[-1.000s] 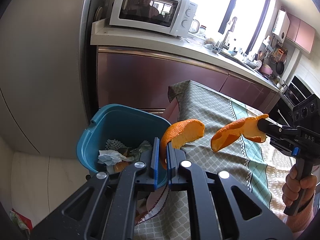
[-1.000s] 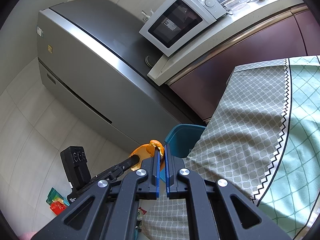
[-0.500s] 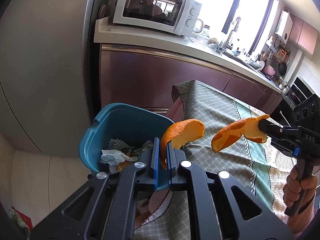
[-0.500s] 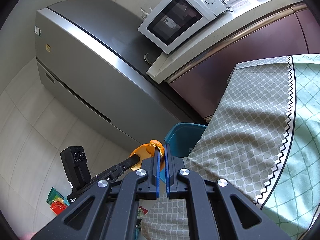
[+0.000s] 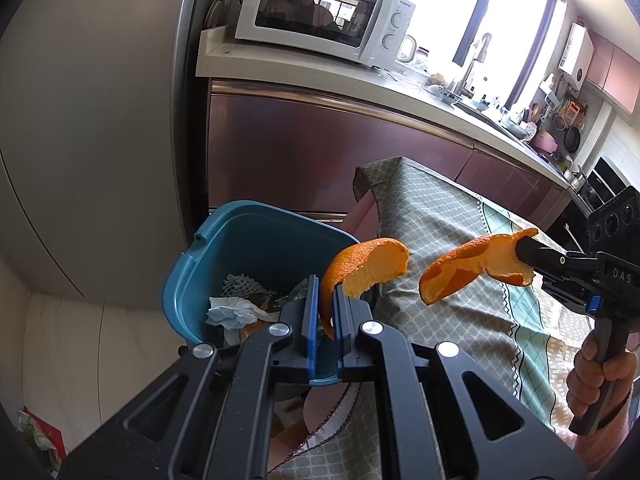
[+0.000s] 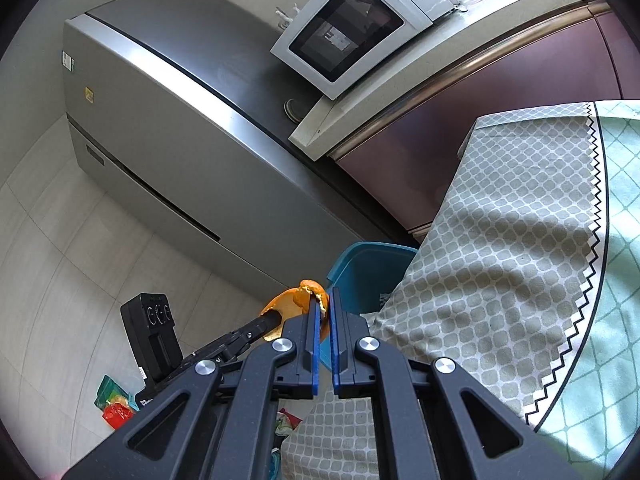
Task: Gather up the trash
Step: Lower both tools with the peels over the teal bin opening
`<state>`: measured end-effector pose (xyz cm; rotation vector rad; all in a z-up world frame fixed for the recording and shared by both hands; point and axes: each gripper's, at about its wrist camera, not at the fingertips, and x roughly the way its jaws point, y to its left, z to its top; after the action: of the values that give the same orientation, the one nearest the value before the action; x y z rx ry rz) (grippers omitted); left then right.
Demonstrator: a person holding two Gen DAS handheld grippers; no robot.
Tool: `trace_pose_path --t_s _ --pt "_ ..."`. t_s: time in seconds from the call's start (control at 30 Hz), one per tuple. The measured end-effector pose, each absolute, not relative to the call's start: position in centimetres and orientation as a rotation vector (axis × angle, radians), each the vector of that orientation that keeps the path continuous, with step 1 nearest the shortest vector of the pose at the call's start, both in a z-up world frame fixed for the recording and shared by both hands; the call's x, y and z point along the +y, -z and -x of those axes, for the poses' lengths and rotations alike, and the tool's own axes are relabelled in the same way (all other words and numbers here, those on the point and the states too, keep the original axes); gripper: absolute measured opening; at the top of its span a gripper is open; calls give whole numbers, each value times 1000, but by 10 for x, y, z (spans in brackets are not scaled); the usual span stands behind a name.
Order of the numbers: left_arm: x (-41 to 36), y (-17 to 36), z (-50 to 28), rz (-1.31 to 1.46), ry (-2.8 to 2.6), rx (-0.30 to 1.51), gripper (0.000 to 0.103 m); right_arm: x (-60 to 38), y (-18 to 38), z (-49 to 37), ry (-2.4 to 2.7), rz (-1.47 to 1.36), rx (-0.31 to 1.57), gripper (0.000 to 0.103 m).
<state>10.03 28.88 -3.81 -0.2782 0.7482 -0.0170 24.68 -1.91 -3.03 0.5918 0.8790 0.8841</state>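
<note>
While the grey fridge [image 6: 168, 120] fills the far side of the kitchen, a long counter [image 5: 320, 80] runs beside it over maroon cabinet fronts [image 5: 320, 148], with a white microwave [image 5: 320, 12] standing at the counter's end. Nearer, a table under a green patterned tablecloth [image 5: 460, 248] reaches toward the cameras, its corner hanging just beside a teal bin [image 5: 224, 256] on the floor. Crumpled white tissue [image 5: 232, 312], a piece of foam netting and other scraps lie inside the bin.

Seen from the left wrist, the left gripper [image 5: 326, 312] has its blue pads closed on a curved orange peel [image 5: 364, 268], pinching the peel's lower edge; the peel rises above the fingers, over the bin's near rim where it meets the cloth. To the right, the right gripper [image 5: 520, 246], held by a hand [image 5: 600, 380], pinches a second orange peel [image 5: 472, 268] at its tip, and that peel hangs in the air above the tablecloth, well apart from the first. From the right wrist, its own peel shows only as an orange sliver between the narrow pads
</note>
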Motion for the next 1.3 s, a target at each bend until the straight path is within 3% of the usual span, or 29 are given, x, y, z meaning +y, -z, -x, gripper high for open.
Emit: trace_pose_path --t_s 1.3 --pt "303 56 -115 307 -30 794 7 12 43 -273 -861 -581 944 4"
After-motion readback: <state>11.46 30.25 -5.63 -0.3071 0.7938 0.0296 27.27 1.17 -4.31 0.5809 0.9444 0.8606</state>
